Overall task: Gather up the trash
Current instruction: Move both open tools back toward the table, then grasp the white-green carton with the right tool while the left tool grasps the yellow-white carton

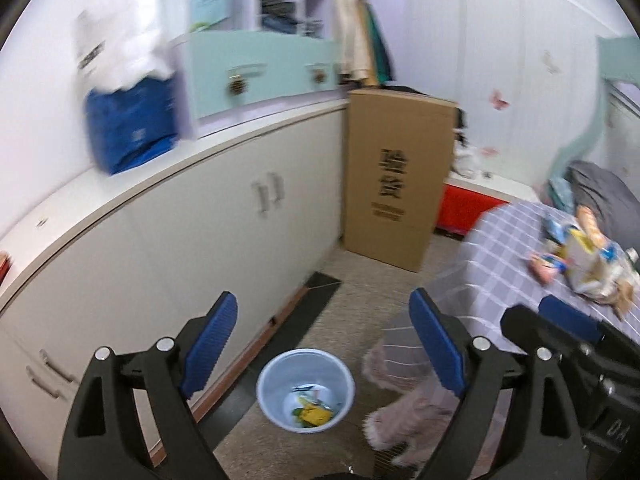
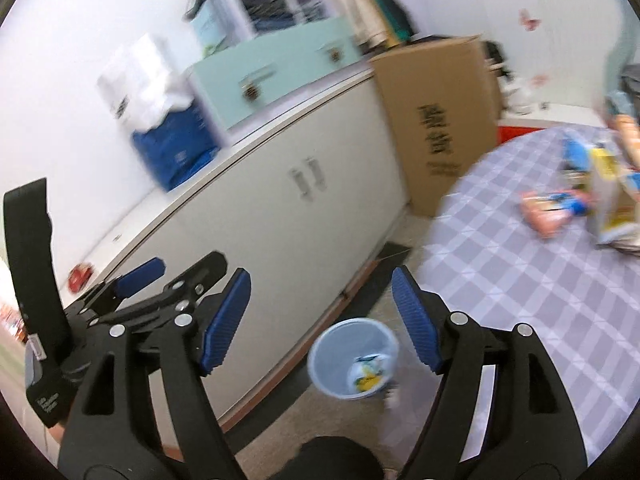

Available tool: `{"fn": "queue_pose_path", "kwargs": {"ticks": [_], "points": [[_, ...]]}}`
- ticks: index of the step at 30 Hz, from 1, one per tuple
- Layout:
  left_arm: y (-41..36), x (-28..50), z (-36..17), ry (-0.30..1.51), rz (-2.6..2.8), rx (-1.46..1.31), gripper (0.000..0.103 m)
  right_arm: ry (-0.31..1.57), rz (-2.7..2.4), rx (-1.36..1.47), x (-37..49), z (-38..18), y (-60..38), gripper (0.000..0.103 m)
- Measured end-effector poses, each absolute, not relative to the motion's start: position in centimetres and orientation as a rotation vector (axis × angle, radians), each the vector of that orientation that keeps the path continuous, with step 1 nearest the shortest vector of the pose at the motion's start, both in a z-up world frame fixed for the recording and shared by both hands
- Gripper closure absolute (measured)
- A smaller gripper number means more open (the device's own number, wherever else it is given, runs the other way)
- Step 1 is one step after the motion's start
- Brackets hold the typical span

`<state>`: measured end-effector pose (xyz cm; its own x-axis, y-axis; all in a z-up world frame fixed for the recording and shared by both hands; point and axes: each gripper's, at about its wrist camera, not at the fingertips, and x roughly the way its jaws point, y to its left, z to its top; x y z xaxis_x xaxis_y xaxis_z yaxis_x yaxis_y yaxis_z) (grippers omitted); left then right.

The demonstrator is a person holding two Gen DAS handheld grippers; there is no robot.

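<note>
A pale blue bin [image 1: 306,390] stands on the floor below my left gripper [image 1: 322,312], with several wrappers lying in its bottom. The left gripper is open and nothing sits between its blue pads. In the right wrist view the same bin [image 2: 354,358] shows under my right gripper [image 2: 321,286], which is also open and holds nothing. More snack wrappers and packets [image 1: 588,256] [image 2: 600,200] lie on the round table with a lilac checked cloth [image 1: 500,272] [image 2: 520,280] to the right. Each gripper also appears at the edge of the other's view.
A long white cabinet [image 1: 180,240] runs along the left, close to the bin. A tall cardboard box [image 1: 394,176] stands at its far end. A blue bag [image 1: 132,124] and a mint drawer unit [image 1: 260,68] sit on top. Pink fluffy shapes [image 1: 400,408], blurred, are beside the bin.
</note>
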<state>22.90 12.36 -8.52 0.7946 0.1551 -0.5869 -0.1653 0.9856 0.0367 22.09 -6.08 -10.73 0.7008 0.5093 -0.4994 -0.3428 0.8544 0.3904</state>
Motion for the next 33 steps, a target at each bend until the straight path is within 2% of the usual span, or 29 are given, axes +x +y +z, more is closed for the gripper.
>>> {"fn": "queue_pose_path", "kwargs": {"ticks": [9,17,24,28,32,33], "points": [[-2.1,25.2,-9.7,0.649,-0.108,0.119,0.017,0.592,0.170,0.337,20.9,-11.2,-20.6,0.028],[-10.4,28.5,-12.1,0.689,-0.265,0.149,0.017,0.575,-0.030,0.412,20.5,-12.9,-31.2,0.028],[-14.4,31.8,-13.4,0.727,-0.305,0.161,0.040,0.581,-0.115,0.433,20.6,-14.2,-36.2,0.028],[-15.3,33.1,-14.0,0.756,-0.322,0.152,0.044,0.589,-0.146,0.444,21.5,-14.6,-38.1,0.028],[-16.5,34.2,-14.3,0.764,-0.346,0.181,0.062,0.600,-0.168,0.474,23.2,-15.1,-39.9,0.028],[-16.5,34.4,-14.2,0.766,-0.348,0.178,0.069,0.601,-0.179,0.483,23.6,-15.2,-40.5,0.028]]}}
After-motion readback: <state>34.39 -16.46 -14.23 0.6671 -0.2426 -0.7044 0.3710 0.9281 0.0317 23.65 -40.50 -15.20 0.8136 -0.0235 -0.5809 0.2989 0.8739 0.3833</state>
